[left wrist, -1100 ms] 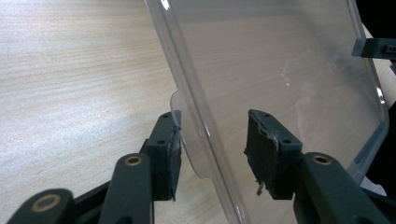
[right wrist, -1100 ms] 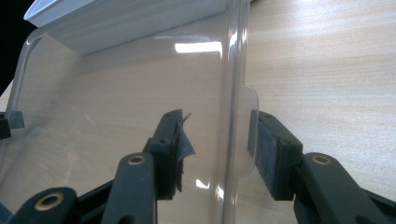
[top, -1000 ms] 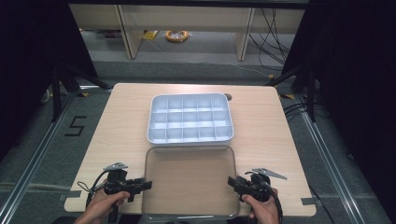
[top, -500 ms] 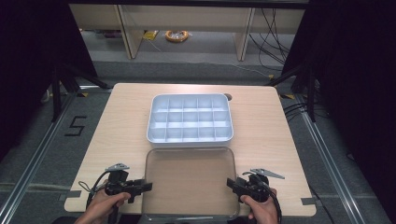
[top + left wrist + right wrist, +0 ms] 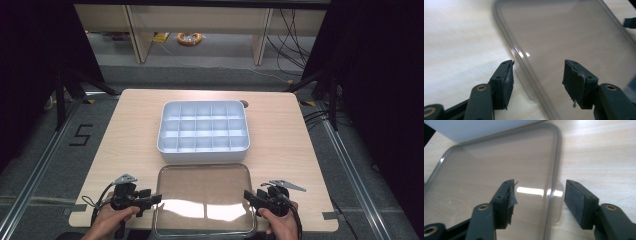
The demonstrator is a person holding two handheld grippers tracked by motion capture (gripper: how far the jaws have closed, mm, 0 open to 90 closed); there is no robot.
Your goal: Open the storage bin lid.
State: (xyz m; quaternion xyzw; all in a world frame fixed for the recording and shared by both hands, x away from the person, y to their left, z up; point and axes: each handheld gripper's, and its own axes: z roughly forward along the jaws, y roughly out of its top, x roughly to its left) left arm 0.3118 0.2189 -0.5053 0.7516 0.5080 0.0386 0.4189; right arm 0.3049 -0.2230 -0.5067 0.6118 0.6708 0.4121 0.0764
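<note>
A clear plastic lid (image 5: 204, 199) lies flat on the wooden table near the front edge, just in front of a white compartment box (image 5: 203, 132). My left gripper (image 5: 150, 200) is open at the lid's left edge; in the left gripper view its jaws straddle the lid's rim (image 5: 524, 67) and small tab. My right gripper (image 5: 250, 197) is open at the lid's right edge, and in the right gripper view the lid's rim (image 5: 552, 187) and tab sit between its jaws. The box's compartments look empty.
The table (image 5: 130, 130) has bare wood left and right of the box. A round cable hole (image 5: 244, 103) sits at the box's far right corner. Dark frames and cables stand on the floor beyond the table.
Both grippers have edged slightly inward toward the lid's sides. The lid and box have not moved.
</note>
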